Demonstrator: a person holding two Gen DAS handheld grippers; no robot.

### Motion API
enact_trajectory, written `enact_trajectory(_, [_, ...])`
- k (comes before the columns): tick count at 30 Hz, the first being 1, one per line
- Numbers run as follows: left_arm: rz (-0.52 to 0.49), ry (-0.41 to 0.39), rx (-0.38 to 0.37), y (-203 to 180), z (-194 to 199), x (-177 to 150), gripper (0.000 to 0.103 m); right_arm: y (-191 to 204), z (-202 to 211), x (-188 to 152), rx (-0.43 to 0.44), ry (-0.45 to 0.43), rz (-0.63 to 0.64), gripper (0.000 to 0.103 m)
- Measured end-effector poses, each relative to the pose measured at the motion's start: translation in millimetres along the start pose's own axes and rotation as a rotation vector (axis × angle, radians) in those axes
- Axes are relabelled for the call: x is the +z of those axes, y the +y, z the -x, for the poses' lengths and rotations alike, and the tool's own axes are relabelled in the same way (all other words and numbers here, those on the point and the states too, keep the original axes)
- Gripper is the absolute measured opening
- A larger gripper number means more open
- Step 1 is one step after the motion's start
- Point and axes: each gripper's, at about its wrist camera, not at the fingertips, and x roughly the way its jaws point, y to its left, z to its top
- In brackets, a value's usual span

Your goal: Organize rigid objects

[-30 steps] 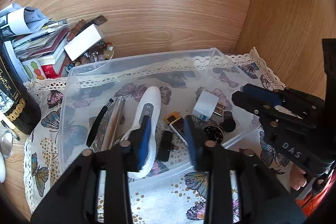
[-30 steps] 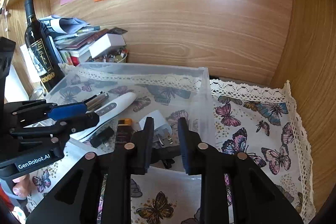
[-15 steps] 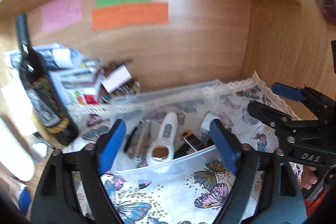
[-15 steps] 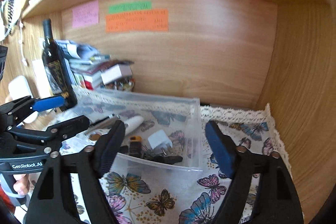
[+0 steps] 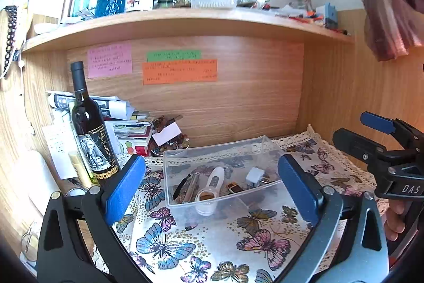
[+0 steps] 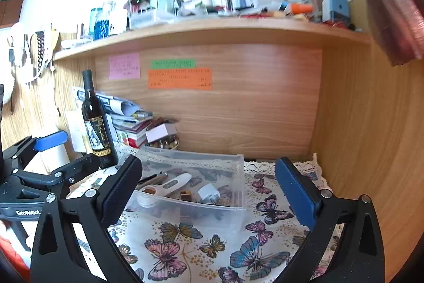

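Both grippers stand wide apart with nothing between their blue pads, having just been opening: the left gripper [image 5: 212, 187] fills the lower part of its own view, and the right gripper [image 6: 209, 187] does the same in its view.

At the centre of each frame sits a clear plastic bin [image 5: 212, 150] on a butterfly-print cloth [image 5: 201, 243] with a lace edge. Inside lie a white handheld thermometer [image 5: 212, 181], a white plug adapter [image 5: 255, 176], a metal pen-like tube [image 5: 193, 186], a thin black stick and a small brown-and-black item that is hard to name. The bin's near wall blurs whatever lies lowest.

At left centre a dark wine bottle [image 5: 90, 123] stands upright beside a pile of books and papers [image 5: 124, 123]. 3 paper notes, pink, green and orange, are stuck on the wooden back panel [image 5: 238, 102]; their writing is unreadable. Along the top, a shelf [image 5: 185, 23] carries bottles and clutter, washed out by light. A pink curtain is cut off at the upper right.
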Motion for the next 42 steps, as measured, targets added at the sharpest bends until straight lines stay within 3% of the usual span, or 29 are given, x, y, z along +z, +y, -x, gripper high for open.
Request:
enact_trajectory(9, [-0.001, -0.042, -0.007, -7, 26, -2, 0.102, 3, 20, -4, 0.005, -0.017, -0.018, 0.103])
enact_trajectory(42, [-0.013, -0.071, -0.014, -11, 43, -2, 0.103, 10, 36, -5, -0.003, -0.037, -0.007, 0.103])
